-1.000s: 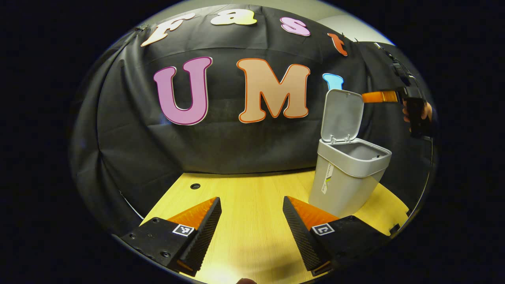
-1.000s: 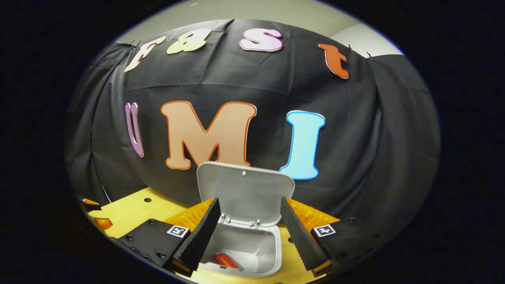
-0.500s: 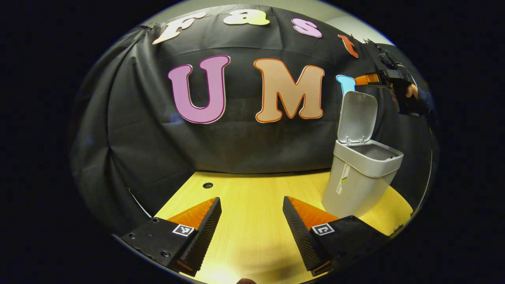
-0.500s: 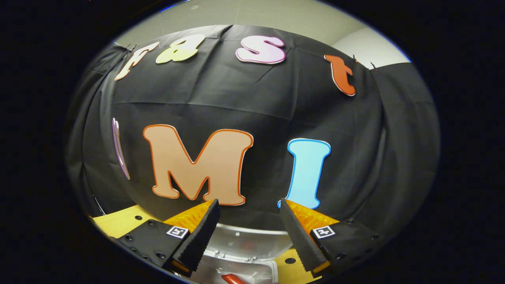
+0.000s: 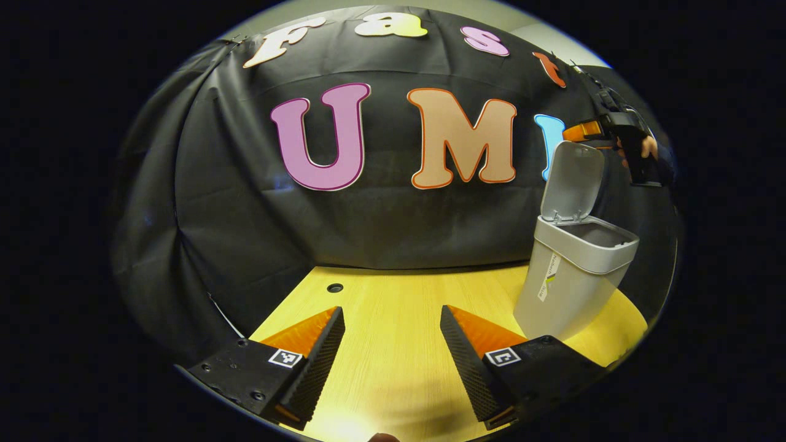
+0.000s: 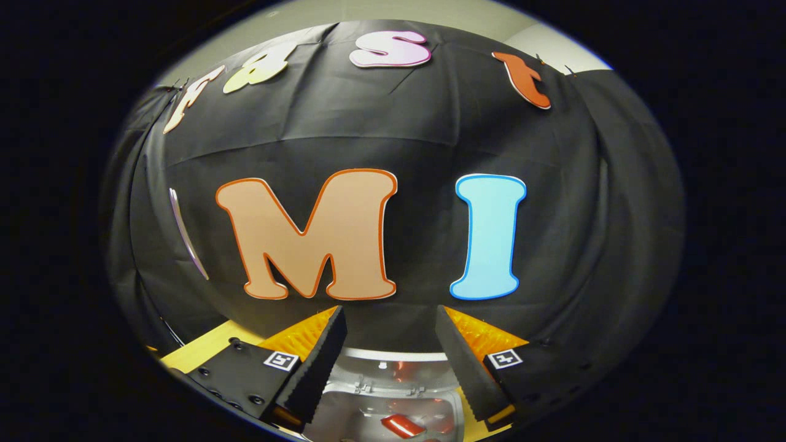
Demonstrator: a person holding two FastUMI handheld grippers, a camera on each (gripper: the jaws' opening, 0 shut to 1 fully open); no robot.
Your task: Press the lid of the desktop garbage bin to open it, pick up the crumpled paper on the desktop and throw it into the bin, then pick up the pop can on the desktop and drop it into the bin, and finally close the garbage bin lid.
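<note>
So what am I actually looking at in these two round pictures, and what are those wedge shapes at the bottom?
There is no robot here: a person holds a two-finger gripper in each hand, and each carries a fisheye camera. The wedges are each gripper's own jaws.

The left gripper view looks across a wooden table. The left gripper is open and holds nothing. A grey garbage bin stands on the table, its lid raised. The right gripper, in a hand, sits just above that lid's top edge.

The right gripper view looks down past the lid into the bin, where something red lies, probably the can. Those jaws are open and empty.
</note>
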